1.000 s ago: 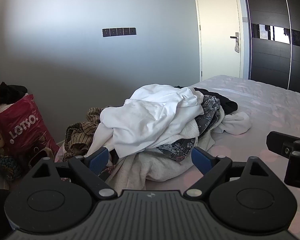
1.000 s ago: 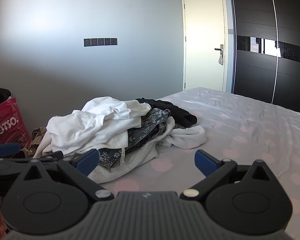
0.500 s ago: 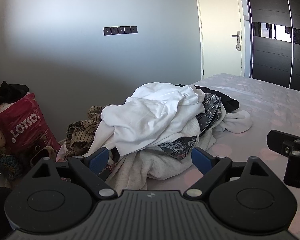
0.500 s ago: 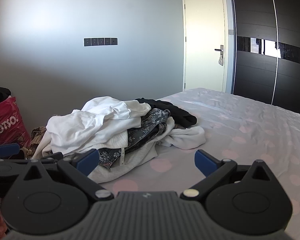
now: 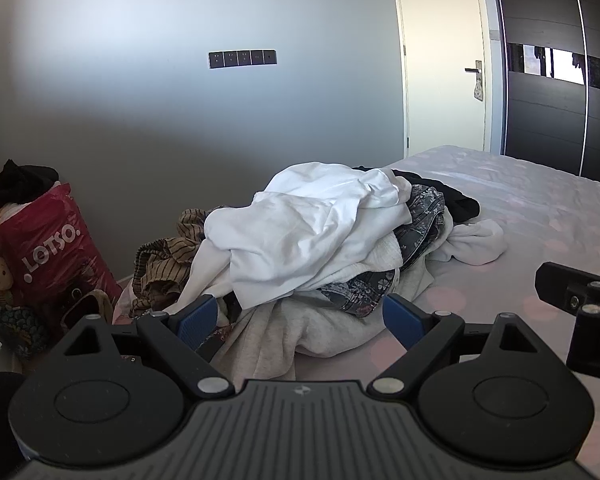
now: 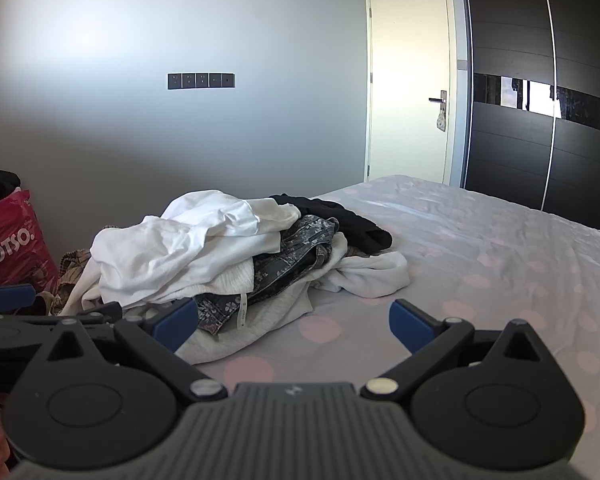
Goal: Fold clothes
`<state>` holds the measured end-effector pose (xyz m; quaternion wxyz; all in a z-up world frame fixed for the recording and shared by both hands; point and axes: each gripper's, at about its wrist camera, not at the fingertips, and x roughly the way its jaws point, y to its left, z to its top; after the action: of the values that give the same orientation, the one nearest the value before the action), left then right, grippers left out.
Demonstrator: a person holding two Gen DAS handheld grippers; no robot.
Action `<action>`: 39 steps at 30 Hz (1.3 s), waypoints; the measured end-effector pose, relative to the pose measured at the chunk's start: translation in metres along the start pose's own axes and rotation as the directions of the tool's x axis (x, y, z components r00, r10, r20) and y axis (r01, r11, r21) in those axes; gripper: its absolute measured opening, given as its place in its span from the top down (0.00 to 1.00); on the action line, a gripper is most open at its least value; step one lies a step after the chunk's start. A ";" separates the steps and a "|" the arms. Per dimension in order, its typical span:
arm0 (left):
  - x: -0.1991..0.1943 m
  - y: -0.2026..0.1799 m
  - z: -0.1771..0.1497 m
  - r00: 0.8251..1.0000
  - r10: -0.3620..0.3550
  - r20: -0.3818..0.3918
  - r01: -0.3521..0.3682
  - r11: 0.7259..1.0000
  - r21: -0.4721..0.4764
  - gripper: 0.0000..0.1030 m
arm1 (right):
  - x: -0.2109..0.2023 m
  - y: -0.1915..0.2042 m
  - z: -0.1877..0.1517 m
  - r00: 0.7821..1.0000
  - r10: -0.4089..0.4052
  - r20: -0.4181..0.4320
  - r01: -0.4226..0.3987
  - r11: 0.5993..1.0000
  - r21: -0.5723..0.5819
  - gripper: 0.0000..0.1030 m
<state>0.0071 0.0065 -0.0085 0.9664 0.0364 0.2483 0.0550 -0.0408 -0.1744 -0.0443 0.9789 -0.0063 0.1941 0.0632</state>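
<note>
A heap of unfolded clothes lies at the bed's near left corner, topped by a white garment [image 5: 312,232] [image 6: 180,248]. Under it I see a dark floral piece [image 5: 420,216] [image 6: 296,252], a black garment [image 5: 456,200] [image 6: 352,224], a white sweater [image 5: 472,240] [image 6: 364,276] and a light grey piece [image 5: 296,332] [image 6: 256,320]. My left gripper [image 5: 300,316] is open, just short of the heap's front. My right gripper [image 6: 294,322] is open over the bedsheet right of the heap, holding nothing. The right gripper's body [image 5: 580,308] shows at the left wrist view's right edge.
The bed [image 6: 480,264] has a pale sheet with pink dots, bare to the right of the heap. A brown striped garment [image 5: 168,256] hangs off the left edge. A red LOTSO bag [image 5: 56,248] and soft toys stand on the floor at left. A door [image 6: 408,80] and dark wardrobe [image 6: 540,100] lie beyond.
Both grippers have drifted slightly; the heap sits a touch higher in the left wrist view. Nothing was taken hold of and both stay open.
</note>
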 end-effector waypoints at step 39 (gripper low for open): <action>0.184 0.071 0.071 0.986 -0.023 -0.163 0.027 0.999 0.022 0.38 | 0.224 0.075 0.063 0.959 0.198 -0.203 -0.202 0.979 0.004 0.44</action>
<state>0.1951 0.0970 -0.0270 0.9431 0.0405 0.3273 0.0424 0.1791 -0.0704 -0.0701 0.9426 -0.0013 0.2918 0.1624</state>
